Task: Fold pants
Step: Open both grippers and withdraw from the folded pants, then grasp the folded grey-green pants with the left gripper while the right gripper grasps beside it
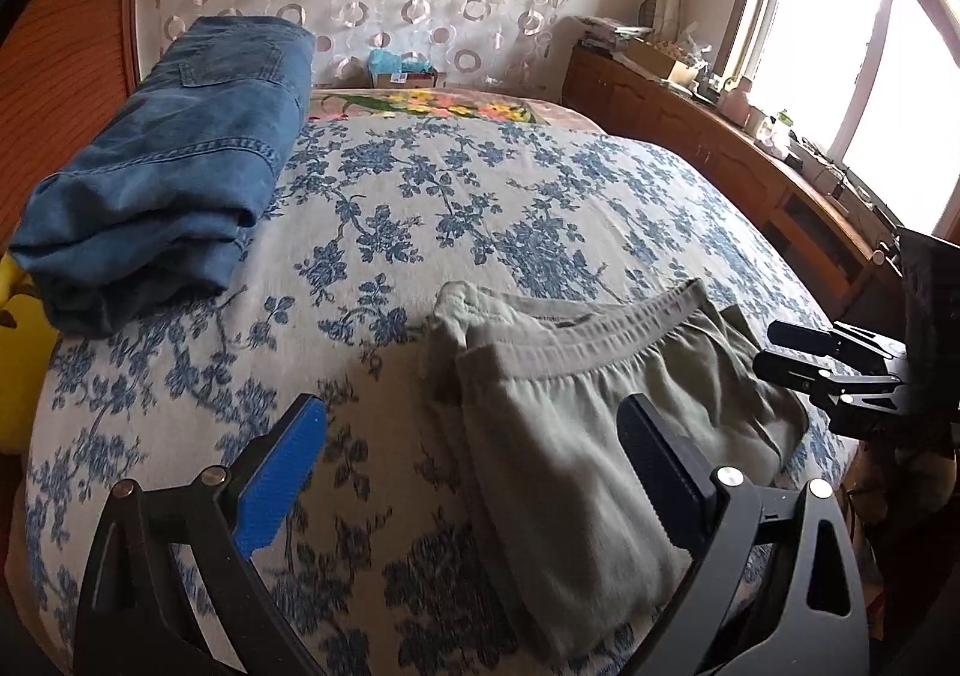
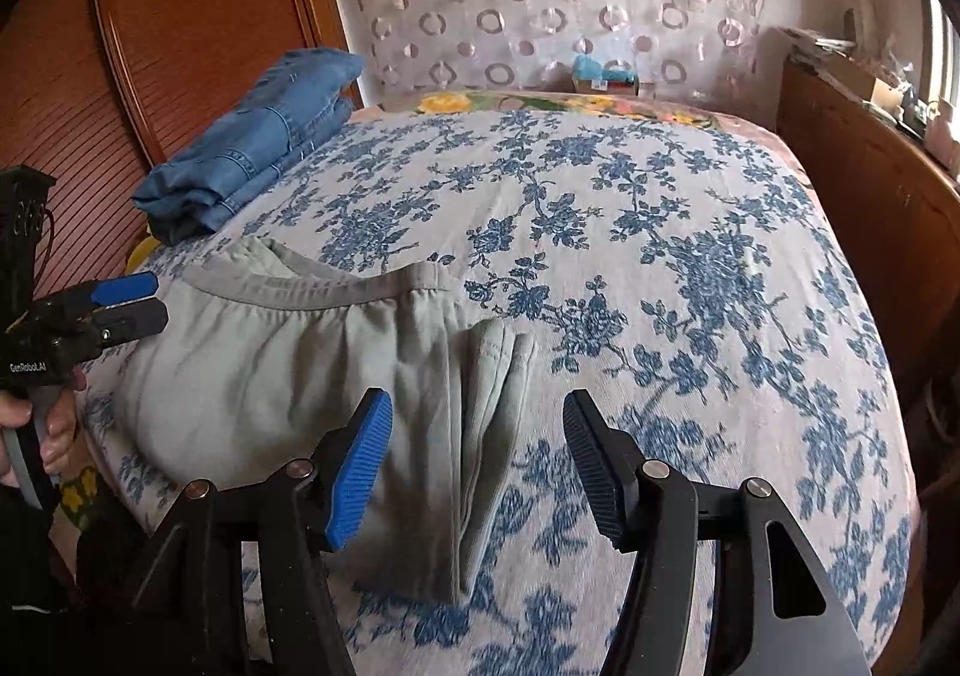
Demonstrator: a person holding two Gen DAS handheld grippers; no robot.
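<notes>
Pale grey-green pants (image 1: 576, 406) lie folded on the flowered bed, waistband toward the headboard; they also show in the right wrist view (image 2: 288, 370). My left gripper (image 1: 474, 472) is open and empty, hovering over the pants' left folded edge; in the right wrist view it (image 2: 157, 301) shows at the pants' far side. My right gripper (image 2: 477, 466) is open and empty above the pants' folded cuff edge; in the left wrist view it (image 1: 768, 349) sits at the pants' right side.
Folded blue jeans (image 1: 174, 159) lie at the bed's far left, also in the right wrist view (image 2: 252, 147). The blue-flowered bedspread (image 2: 660, 256) covers the bed. A wooden cabinet (image 1: 720, 153) with clutter runs along the right under the window. A wooden panel (image 2: 180, 15) stands left.
</notes>
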